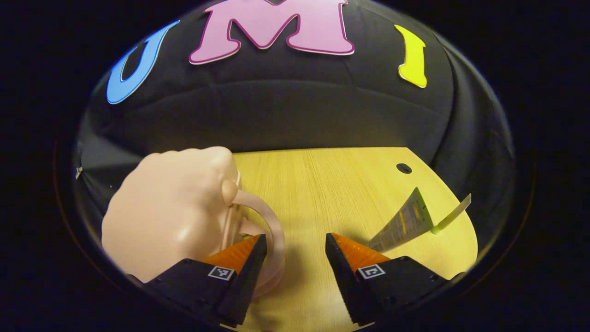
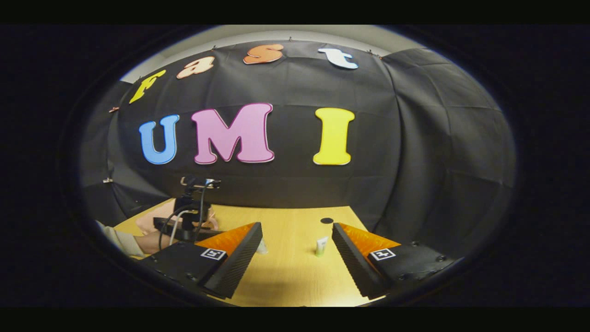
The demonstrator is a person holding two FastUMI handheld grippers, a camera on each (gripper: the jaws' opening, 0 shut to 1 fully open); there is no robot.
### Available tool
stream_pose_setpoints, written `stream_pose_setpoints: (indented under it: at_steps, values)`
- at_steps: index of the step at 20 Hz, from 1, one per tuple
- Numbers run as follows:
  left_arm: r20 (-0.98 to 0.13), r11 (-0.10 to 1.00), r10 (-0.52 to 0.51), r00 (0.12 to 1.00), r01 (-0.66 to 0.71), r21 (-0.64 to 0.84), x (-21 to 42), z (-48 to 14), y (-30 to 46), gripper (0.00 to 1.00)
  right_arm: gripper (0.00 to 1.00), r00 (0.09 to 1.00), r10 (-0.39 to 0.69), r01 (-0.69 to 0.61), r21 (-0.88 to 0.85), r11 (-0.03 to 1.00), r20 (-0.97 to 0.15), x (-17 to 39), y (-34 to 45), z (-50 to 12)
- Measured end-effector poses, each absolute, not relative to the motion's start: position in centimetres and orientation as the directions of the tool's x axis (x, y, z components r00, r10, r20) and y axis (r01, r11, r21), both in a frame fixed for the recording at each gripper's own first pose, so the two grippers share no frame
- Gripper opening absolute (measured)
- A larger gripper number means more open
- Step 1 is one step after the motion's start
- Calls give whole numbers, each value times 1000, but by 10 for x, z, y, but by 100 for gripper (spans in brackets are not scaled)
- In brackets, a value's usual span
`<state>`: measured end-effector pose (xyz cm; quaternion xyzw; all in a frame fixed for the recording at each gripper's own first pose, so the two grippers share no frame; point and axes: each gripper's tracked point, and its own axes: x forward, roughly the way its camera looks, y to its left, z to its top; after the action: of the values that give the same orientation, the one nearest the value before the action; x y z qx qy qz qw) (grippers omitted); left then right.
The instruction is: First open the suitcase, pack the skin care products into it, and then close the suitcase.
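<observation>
A black cloth wall (image 2: pixel 295 92) closes the booth at the far side and wraps round to the right, hanging in soft folds and creases. Small clips pin its top edge, and above it in the right gripper view a strip of pale ceiling or wall (image 2: pixel 299 33) shows. The table (image 1: pixel 332 184) has a light yellowish wood-grain top with a rounded right corner, and its far edge meets the cloth. A small dark round hole (image 1: pixel 404 168) sits in the tabletop near the far right corner. Warm light falls on the wood, with soft shadows at the near side.
</observation>
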<state>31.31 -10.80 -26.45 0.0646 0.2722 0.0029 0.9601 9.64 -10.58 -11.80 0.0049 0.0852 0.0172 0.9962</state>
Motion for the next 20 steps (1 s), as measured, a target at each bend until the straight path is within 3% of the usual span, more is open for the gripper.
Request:
stream_pose_setpoints:
  at_steps: [4, 6, 7, 9, 13, 16, 17, 20]
  values:
    - [-556, 968, 194, 808, -68, 240, 337, -292, -83, 70, 97, 972, 56, -50, 33, 998, -227, 102, -104, -145]
    - [-573, 962, 238, 785, -108, 251, 340, -301, -69, 46, 97, 971, 54, -46, 42, 998, -231, 107, -107, -147]
    - [-573, 966, 218, 790, -91, 241, 342, -299, -72, 28, 97, 972, 52, -44, 39, 998, -230, 110, -108, -148]
    - [-576, 974, 172, 799, -49, 221, 343, -296, -77, 21, 96, 973, 45, -40, 26, 999, -226, 115, -112, -150]
    - [-583, 992, 32, 812, 48, 120, 336, -261, -94, 14, 96, 976, 30, -26, 18, 999, -217, 123, -115, -148]
    - [-560, 995, -6, 828, 60, 77, 319, -206, -85, 13, 96, 977, 33, -32, 12, 999, -209, 126, -109, -144]
    - [-541, 994, -16, 841, 72, 82, 312, -181, -78, 17, 97, 978, 37, -36, 10, 999, -207, 126, -105, -142]
    - [-473, 987, -5, 881, 80, 139, 295, -79, -17, 13, 100, 977, 57, -57, 7, 998, -204, 126, -89, -140]
